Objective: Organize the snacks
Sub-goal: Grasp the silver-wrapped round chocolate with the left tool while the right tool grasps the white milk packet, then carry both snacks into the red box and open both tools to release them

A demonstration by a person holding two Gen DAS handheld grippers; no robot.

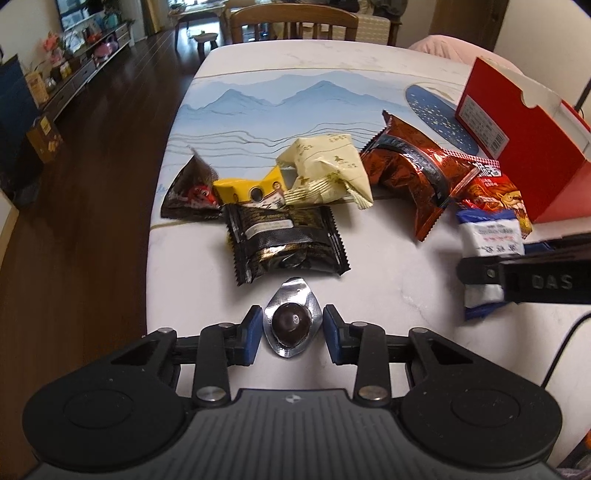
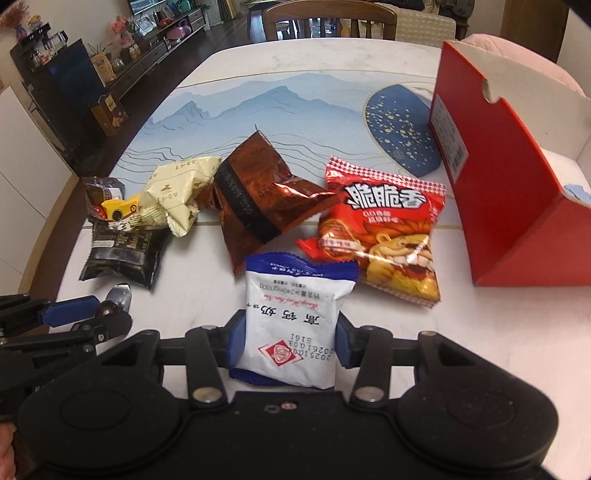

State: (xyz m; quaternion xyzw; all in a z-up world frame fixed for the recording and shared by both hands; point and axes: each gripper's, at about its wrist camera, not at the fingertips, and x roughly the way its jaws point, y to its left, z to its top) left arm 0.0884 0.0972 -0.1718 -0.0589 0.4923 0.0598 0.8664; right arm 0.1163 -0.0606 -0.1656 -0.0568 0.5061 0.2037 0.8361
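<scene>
My left gripper is open around a silver foil blister with a dark chocolate ball lying on the table; the pads stand just beside it. My right gripper straddles a white and blue snack packet, pads at its sides, jaws wide. An open red box stands at the right. A red noodle snack bag, a brown foil bag, a cream packet and a black packet lie across the table.
A yellow packet and a dark bag with red print lie at the left of the pile. The left table edge drops to a wooden floor. A wooden chair stands at the far end.
</scene>
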